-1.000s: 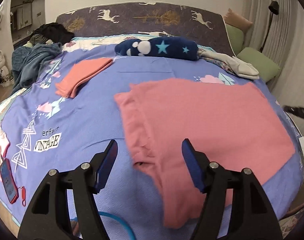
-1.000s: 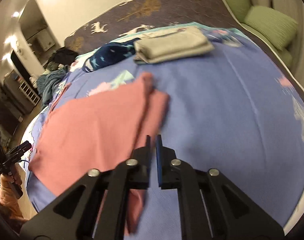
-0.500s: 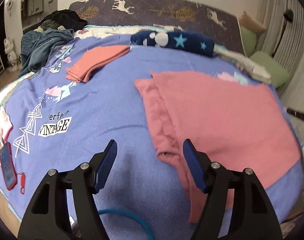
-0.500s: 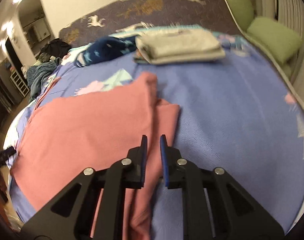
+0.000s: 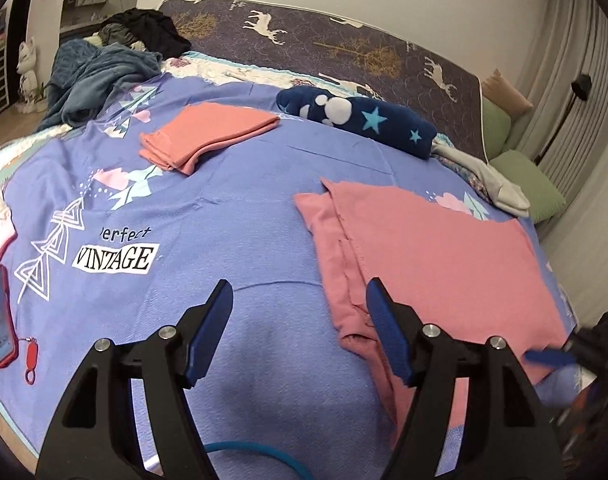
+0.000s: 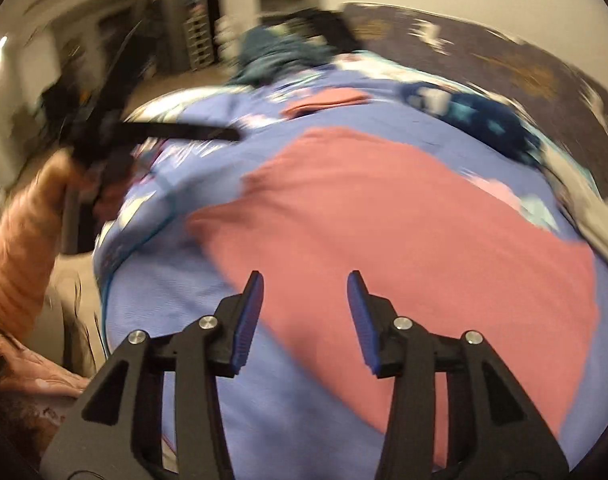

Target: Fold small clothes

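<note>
Pink garment (image 5: 432, 256) spread flat on the bed (image 5: 231, 216), just ahead and right of the left tool (image 5: 299, 334), open and empty. Right tool (image 6: 306, 316) above its near edge, jaws opening, nothing between them. Risk, probably: pinching bedcover together with cloth, or dragging the folded side loose. One spread garment, one folded pink piece (image 5: 207, 136), two tools.

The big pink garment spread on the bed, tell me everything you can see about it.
The pink garment is a soft knit-looking cloth lying flat on the purple bedspread. One side is already folded in, leaving a stitched layered strip along its left edge in the left wrist view. It is wrinkled near the close end. Neither tool grips it; the left tool hovers by the folded edge.
</note>
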